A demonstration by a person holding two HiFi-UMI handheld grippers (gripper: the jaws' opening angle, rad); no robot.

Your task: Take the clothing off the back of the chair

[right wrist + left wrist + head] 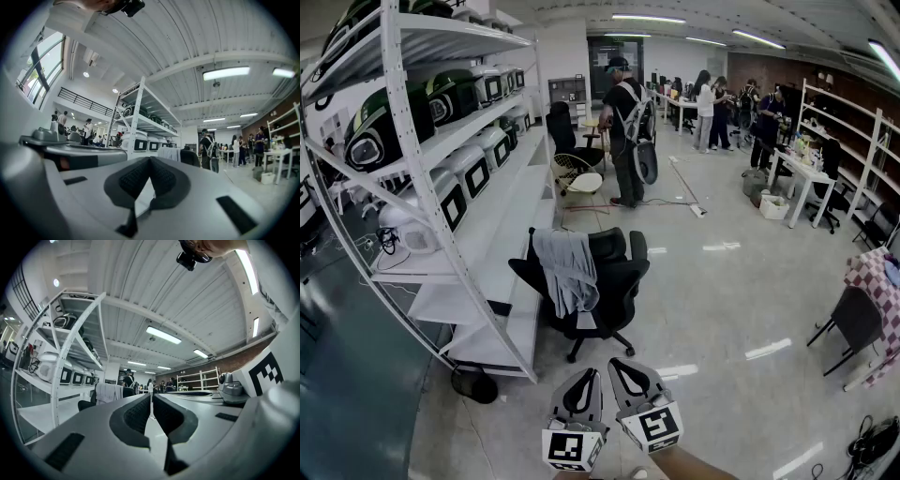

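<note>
**Over the black office chair (pixel 619 253): grey garment (pixel 567 267), untouched**

Shows, at far left, a white shelving rack (pixel 412 178) loaded with rice cookers (pixel 370 131). Finds the grey garment just right of it, draped over the back of the black office chair, well ahead of both claws. Catches the left claw (pixel 589 373) low at centre, tips clenched on nothing. Places the right claw (pixel 619 363) just beside it, likewise clenched and empty.
</note>
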